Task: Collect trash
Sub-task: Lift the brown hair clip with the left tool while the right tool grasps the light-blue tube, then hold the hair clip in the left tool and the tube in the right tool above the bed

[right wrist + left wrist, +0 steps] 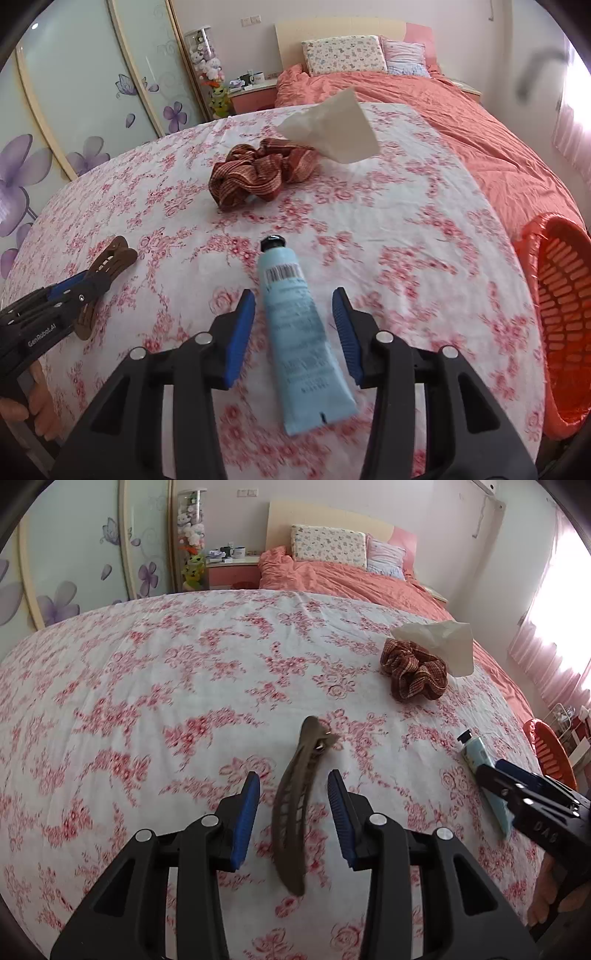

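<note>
Here both tools gape, hair clip and tube between, scrunchie beyond.

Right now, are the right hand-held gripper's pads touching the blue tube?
Apart. Right wrist view shows floral sheet between each pad and the blue tube.

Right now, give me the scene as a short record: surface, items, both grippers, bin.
surface: floral sheet on a bed
left gripper: open, brown hair clip lying between the jaws, not pinched
right gripper: open, blue tube lying between the jaws, not pinched
other items: brown scrunchie with a white tissue just behind it
bin: orange basket at the bed's right edge
</note>
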The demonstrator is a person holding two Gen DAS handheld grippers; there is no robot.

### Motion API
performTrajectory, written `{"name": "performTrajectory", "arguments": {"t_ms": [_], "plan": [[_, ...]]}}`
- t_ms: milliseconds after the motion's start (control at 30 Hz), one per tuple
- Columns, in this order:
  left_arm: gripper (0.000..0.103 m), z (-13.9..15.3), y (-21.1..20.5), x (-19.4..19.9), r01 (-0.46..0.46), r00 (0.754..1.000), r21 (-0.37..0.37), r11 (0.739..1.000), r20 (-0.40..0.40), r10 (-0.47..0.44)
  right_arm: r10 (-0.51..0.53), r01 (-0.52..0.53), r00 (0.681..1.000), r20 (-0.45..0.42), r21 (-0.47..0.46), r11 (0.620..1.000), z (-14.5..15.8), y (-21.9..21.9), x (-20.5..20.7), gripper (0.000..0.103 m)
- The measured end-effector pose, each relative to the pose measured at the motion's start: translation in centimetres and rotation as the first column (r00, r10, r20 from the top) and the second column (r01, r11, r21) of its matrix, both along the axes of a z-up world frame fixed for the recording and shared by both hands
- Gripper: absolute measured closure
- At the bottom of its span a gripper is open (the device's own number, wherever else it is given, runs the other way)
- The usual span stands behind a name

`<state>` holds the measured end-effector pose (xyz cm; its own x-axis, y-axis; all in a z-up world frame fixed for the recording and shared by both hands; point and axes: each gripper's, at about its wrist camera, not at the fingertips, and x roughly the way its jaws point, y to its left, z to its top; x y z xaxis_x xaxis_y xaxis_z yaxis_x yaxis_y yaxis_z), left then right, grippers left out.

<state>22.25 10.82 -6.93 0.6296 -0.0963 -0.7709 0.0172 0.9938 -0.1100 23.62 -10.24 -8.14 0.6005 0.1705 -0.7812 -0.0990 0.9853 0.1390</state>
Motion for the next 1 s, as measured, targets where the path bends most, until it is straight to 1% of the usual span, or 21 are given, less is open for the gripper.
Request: {"name": "performTrajectory", "arguments": {"t_ms": [100,233,300,367,400,433,533,600,700,867,1000], "plan": [[0.064,-0.3,-0.5,0.7,0.002,1.000,0.028,1.000,-0.004,-0.002,0.002,-0.002,1.000,0.002,-0.023,1.000,-0.3,0.8,0.6,0.060],[0.064,-0.5,-0.7,1.4,-0.003,1.000,0.034,0.999,-0.014,0.004,-0.001,0.001,1.000,0.010,-0.039,0.999,-0.4,1.2,1.2,0.064],[0.064,-0.6,-0.8,1.5,-0.003,1.000,0.040,0.999,-0.015,0.004,-0.001,0.002,1.000,0.014,-0.047,0.999,-0.4,1.3,1.3,0.071],[0.066,-0.7,-0.9,1.8,-0.003,1.000,0.043,0.999,-0.018,0.004,0.000,0.001,1.000,0.019,-0.054,0.999,-0.4,1.1,1.4,0.074],[0.069,-0.7,-0.9,1.9,-0.004,1.000,0.044,0.999,-0.019,0.005,-0.004,0.005,1.000,0.019,-0.055,0.998,-0.4,1.0,1.4,0.075],[0.072,-0.7,-0.8,1.9,-0.006,1.000,0.042,0.999,-0.020,0.006,-0.023,0.024,1.000,0.020,-0.062,0.998,-0.4,0.7,1.3,0.075],[0.072,-0.7,-0.3,2.3,-0.042,0.999,0.040,0.998,-0.022,0.043,-0.060,0.062,0.998,0.028,-0.065,0.996,-0.5,-0.1,1.1,0.075],[0.072,-0.7,-0.2,2.3,-0.050,0.998,0.030,0.998,-0.024,0.051,-0.064,0.066,0.997,0.030,-0.063,0.996,-0.5,-0.3,1.1,0.075],[0.072,-0.8,-0.3,2.1,-0.034,0.999,0.039,0.999,-0.016,0.034,-0.062,0.064,0.998,0.030,-0.077,0.995,-0.6,-0.1,1.2,0.075],[0.072,-1.0,-0.6,1.6,-0.019,1.000,0.059,0.998,0.013,0.018,-0.064,0.066,0.998,0.026,-0.066,0.996,-0.7,-0.1,1.3,0.074],[0.072,-0.8,-0.3,1.6,-0.020,1.000,0.034,0.999,0.015,0.019,-0.067,0.068,0.997,0.025,-0.067,0.995,-0.7,0.0,1.3,0.074]]}}
